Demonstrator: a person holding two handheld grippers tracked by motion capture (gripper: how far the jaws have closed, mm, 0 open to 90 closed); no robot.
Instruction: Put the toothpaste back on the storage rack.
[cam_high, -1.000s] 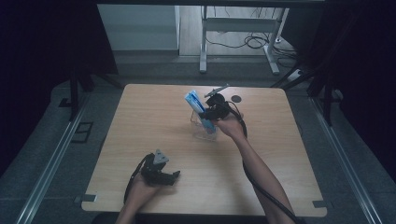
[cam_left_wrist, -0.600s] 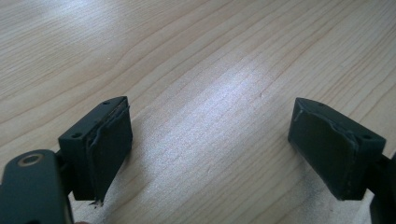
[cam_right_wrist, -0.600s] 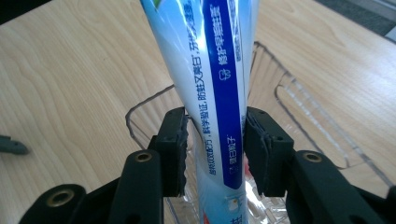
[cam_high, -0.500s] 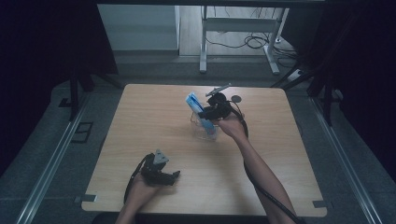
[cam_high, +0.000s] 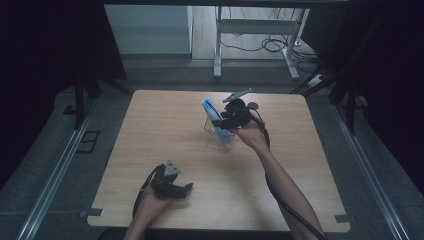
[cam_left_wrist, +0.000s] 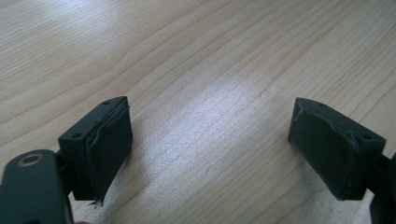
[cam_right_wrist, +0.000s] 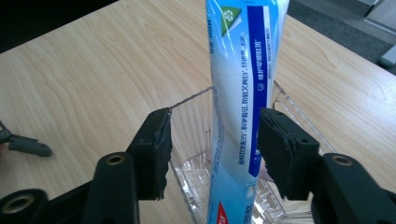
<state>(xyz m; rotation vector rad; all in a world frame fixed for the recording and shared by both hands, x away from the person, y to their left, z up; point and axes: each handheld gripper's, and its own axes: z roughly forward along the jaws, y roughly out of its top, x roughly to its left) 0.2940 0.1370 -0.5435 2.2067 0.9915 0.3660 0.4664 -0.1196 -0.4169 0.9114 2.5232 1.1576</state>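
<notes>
A blue and white toothpaste tube (cam_right_wrist: 243, 93) stands upright in a clear plastic holder (cam_right_wrist: 196, 182) on the wooden table (cam_high: 165, 125). In the high view the tube (cam_high: 212, 112) leans a little over the holder (cam_high: 220, 141). My right gripper (cam_right_wrist: 212, 140) straddles the tube and its jaws have just been opening. One pad (cam_right_wrist: 156, 149) stands clear of the tube, while the other pad (cam_right_wrist: 280, 149) sits close against its edge. My left gripper (cam_left_wrist: 210, 144) rests open on bare wood near the table's front edge (cam_high: 184, 190), with nothing between its pads.
A small dark round object (cam_high: 253, 105) lies on the table behind the right hand. Table legs and cables (cam_high: 260, 45) stand on the floor beyond the far edge. Dark curtains flank both sides.
</notes>
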